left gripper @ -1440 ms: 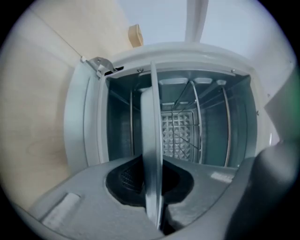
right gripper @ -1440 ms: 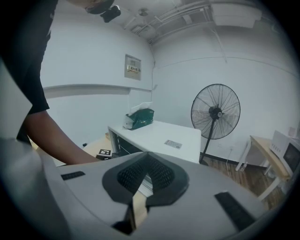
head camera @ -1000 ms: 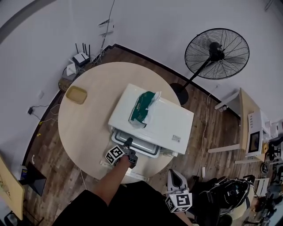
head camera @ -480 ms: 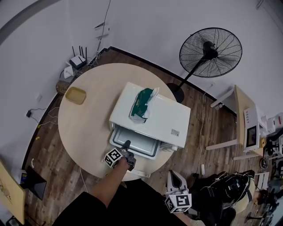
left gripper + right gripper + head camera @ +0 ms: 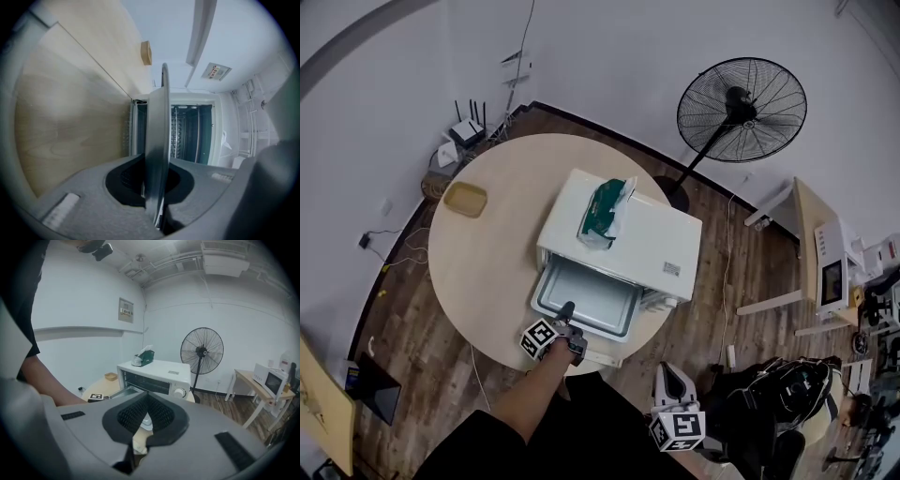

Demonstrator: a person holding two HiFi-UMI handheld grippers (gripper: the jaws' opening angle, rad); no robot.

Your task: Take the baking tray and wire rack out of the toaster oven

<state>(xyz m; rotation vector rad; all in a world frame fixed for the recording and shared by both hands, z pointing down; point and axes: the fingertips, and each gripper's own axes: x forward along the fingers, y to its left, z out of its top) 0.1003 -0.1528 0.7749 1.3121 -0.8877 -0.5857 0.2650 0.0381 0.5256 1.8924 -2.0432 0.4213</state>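
A round tabletop (image 5: 478, 262) is taken up at its middle by the white toaster oven (image 5: 652, 246), whose front is turned toward the person. The baking tray (image 5: 587, 297) is seen partly out of the oven mouth, its far end inside the cavity. As thin sheet metal it is judged stiff, fairly light and smooth, so a slip is likely if it is pinched anywhere but its raised front rim. What appears to be the wire rack (image 5: 176, 136) is made out as thin bars deeper in the cavity. It is expected to be rigid and light, and is best taken by its front crossbar. The left tongs (image 5: 566, 311) are clamped on the middle of the tray's front rim. The right tongs (image 5: 142, 425) are held closed and empty, well apart from the oven.
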